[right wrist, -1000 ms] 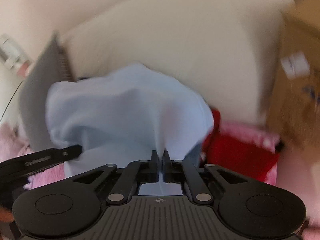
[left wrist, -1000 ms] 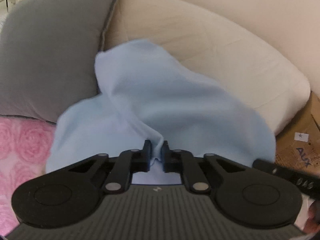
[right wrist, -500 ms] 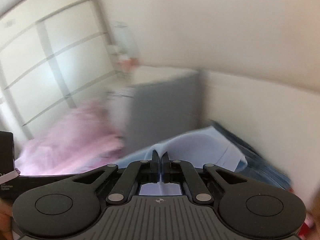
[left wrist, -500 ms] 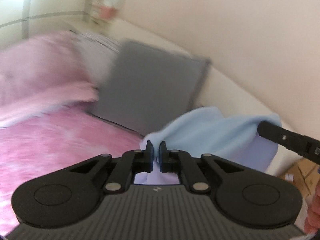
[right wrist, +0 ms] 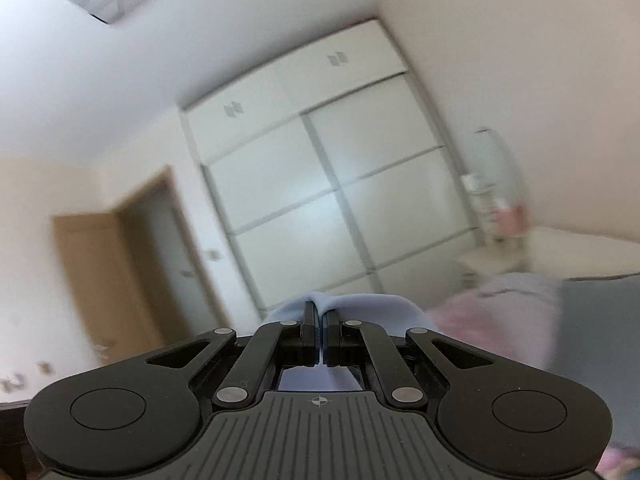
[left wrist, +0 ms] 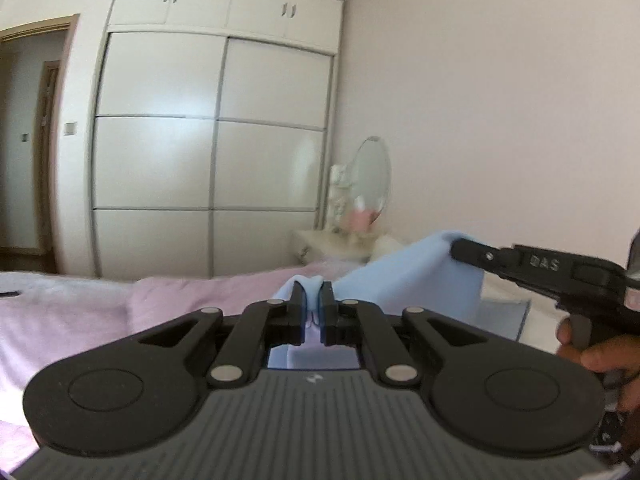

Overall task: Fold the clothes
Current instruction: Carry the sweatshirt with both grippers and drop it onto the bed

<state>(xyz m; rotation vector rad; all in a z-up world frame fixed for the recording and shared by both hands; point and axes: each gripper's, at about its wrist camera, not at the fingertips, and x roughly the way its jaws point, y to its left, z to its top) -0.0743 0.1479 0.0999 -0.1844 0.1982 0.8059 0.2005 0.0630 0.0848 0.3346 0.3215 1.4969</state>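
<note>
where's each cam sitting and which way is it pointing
Left wrist: sits on the left gripper, looks roughly level across the pink bed to the white wardrobe; its fingers pinch the light blue cloth; the right gripper and a hand enter from the right.
Right wrist: sits on the right gripper, rolled, looks at the wardrobe, door and ceiling; it pinches the cloth.
Shared: wardrobe, cloth, bed, the right gripper.

White wardrobe [left wrist: 212, 128] behind a pink bedspread [left wrist: 120, 312] — oval mirror [left wrist: 374, 176] (right), doorway [left wrist: 28, 148] left.
</note>
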